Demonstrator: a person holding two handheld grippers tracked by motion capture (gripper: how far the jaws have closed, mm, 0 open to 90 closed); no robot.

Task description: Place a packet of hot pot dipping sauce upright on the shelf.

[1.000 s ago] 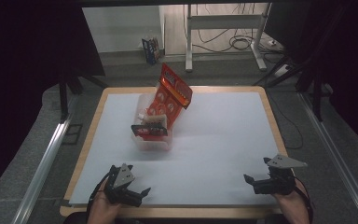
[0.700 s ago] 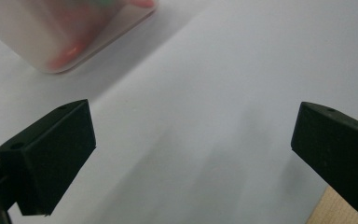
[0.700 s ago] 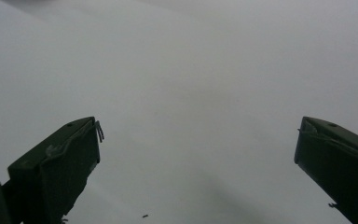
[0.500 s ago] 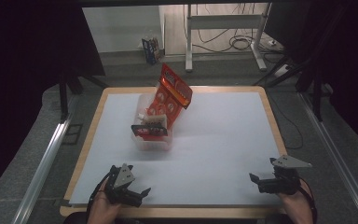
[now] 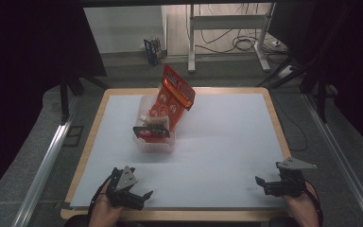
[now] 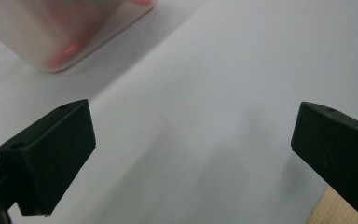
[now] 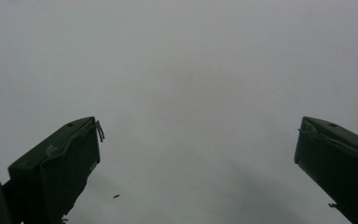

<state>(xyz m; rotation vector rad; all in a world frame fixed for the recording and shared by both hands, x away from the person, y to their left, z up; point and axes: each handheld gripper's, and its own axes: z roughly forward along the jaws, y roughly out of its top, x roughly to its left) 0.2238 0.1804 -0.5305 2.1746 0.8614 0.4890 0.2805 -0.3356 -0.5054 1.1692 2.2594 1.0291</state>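
**Both grippers empty, jaws wide apart, box ahead of the left one**

From the high view, the left gripper (image 5: 139, 196) sits at the near edge of the table (image 5: 227, 142), its jaws spread and nothing between them. A clear plastic box (image 5: 155, 132) stands ahead of those jaws, well apart from them, with a red snack bag (image 5: 175, 94) sticking up out of it at a tilt. The right gripper (image 5: 264, 183) sits near the table's other near corner, jaws apart and empty, pointing across the white surface; the box lies far off to the side of them.

In the left gripper view, the left gripper (image 6: 191, 140) has its two black jaws far apart, with only bare white table between them. The box (image 6: 60, 32) shows beyond the left-hand jaw, not touching it, red blurred inside.

In the right gripper view, the right gripper (image 7: 196, 144) likewise holds its jaws wide, closing on nothing, plain white table ahead of them.
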